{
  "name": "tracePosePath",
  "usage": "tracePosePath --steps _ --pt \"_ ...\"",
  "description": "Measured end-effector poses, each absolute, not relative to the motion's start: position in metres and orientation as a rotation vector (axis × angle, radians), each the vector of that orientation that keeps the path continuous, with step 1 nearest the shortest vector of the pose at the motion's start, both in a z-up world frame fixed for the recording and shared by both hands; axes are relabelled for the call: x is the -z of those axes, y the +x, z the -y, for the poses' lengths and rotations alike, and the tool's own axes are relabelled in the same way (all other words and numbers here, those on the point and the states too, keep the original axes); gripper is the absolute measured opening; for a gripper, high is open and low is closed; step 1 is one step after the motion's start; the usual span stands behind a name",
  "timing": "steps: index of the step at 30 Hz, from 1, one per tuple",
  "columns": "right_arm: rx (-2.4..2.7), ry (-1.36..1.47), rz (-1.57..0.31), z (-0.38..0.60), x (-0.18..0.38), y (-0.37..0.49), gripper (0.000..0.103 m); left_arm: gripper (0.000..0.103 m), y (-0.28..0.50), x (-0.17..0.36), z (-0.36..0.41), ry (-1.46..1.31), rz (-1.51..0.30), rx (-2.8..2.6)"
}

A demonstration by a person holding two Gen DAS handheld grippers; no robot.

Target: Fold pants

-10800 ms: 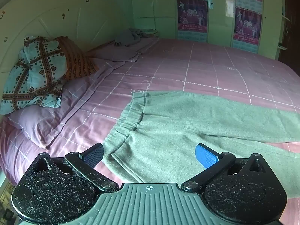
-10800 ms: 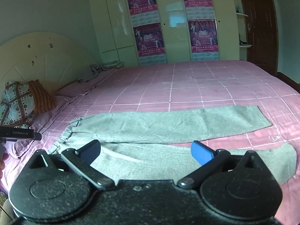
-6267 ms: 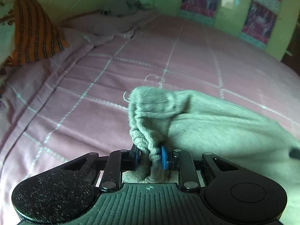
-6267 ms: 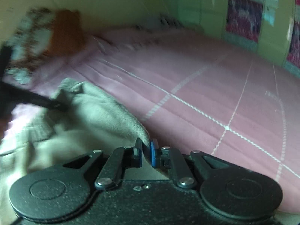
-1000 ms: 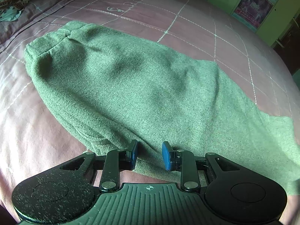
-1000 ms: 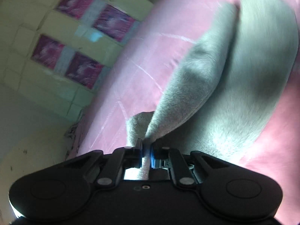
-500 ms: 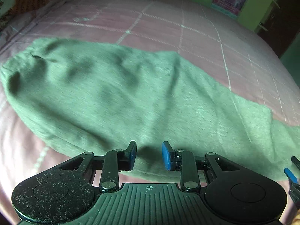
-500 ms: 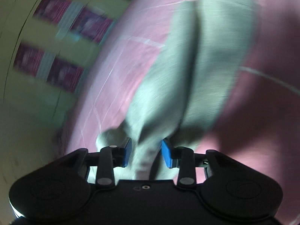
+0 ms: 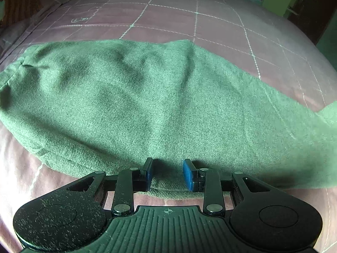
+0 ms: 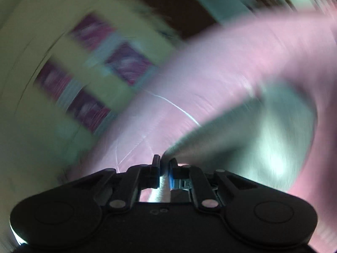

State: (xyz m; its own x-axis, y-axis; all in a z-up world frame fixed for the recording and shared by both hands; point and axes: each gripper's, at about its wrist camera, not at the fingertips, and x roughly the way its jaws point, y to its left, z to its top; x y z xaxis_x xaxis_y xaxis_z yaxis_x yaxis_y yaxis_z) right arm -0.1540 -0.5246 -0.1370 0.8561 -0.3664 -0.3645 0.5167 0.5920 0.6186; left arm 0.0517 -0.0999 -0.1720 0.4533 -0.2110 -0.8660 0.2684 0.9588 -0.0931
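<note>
**Pants doubled lengthwise, cross folds still to come**

Left wrist view: the green pants [image 9: 160, 97] lie on the pink bedsheet [image 9: 189, 21] directly ahead of the left gripper [image 9: 167, 175], one leg apparently laid over the other, so the lengthwise fold looks done. The waistband end runs off to the gripper's left, the legs off to its right. The gripper's blue pads stand a little apart just over the near edge of the cloth, with fabric below the gap but nothing pinched.

Right wrist view: the picture is heavily blurred. The right gripper [image 10: 165, 169] has its jaws pressed together on a fold of the pants [image 10: 242, 139], which stretch ahead and to its right. Judging by this, bringing the leg end over toward the waistband is only starting, and any further fold remains.
</note>
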Motion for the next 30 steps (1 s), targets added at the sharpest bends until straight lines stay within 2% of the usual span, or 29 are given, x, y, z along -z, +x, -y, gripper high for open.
tracePosePath --steps 2,4,5,7,11,12,13,14,15,16,17,18,20,22,24,25,28,30 --pt "0.577 0.68 -0.316 0.517 0.14 -0.152 0.008 0.031 0.051 0.171 0.099 0.059 -1.058 0.296" --pt "0.648 0.691 -0.447 0.526 0.162 -0.154 0.01 0.032 0.051 0.172 0.099 0.059 -1.055 0.295" --pt "0.656 0.757 -0.487 0.535 0.177 -0.161 0.015 0.032 0.051 0.172 0.099 0.064 -1.052 0.296" --pt "0.669 0.92 -0.446 0.55 0.194 -0.18 0.024 0.032 0.049 0.171 0.099 0.069 -1.049 0.298" --pt "0.688 0.953 -0.382 0.569 0.194 -0.194 0.025 0.032 0.05 0.172 0.1 0.077 -1.047 0.296" --pt "0.661 0.959 -0.381 0.575 0.194 -0.19 0.028 0.032 0.05 0.172 0.101 0.076 -1.046 0.295" --pt "0.63 1.005 -0.381 0.582 0.198 -0.193 0.04 0.032 0.049 0.173 0.102 0.076 -1.045 0.294" --pt "0.609 1.079 -0.372 0.593 0.2 -0.194 0.048 0.032 0.049 0.173 0.102 0.076 -1.044 0.294" --pt "0.601 1.147 -0.334 0.599 0.203 -0.19 0.047 0.032 0.049 0.173 0.102 0.074 -1.044 0.293" --pt "0.622 1.184 -0.298 0.605 0.205 -0.192 0.038 0.032 0.049 0.173 0.102 0.074 -1.045 0.293" --pt "0.666 1.173 -0.286 0.61 0.201 -0.191 0.022 0.032 0.049 0.173 0.102 0.075 -1.046 0.292" --pt "0.704 1.112 -0.298 0.61 0.195 -0.186 0.014 0.033 0.05 0.173 0.102 0.076 -1.047 0.292" --pt "0.735 0.891 -0.304 0.604 0.167 -0.177 0.004 0.033 0.05 0.173 0.102 0.081 -1.047 0.294" --pt "0.716 0.588 -0.293 0.577 0.129 -0.167 0.004 0.033 0.05 0.174 0.102 0.092 -1.044 0.298" --pt "0.656 0.474 -0.353 0.57 0.115 -0.155 0.004 0.033 0.05 0.174 0.102 0.091 -1.045 0.297" --pt "0.629 0.527 -0.417 0.578 0.122 -0.154 0.02 0.033 0.05 0.174 0.102 0.086 -1.046 0.296" --pt "0.667 0.788 -0.42 0.605 0.155 -0.185 0.022 0.033 0.05 0.174 0.101 0.084 -1.044 0.298" --pt "0.706 0.843 -0.408 0.609 0.169 -0.207 0.022 0.034 0.049 0.175 0.102 0.094 -1.041 0.3"
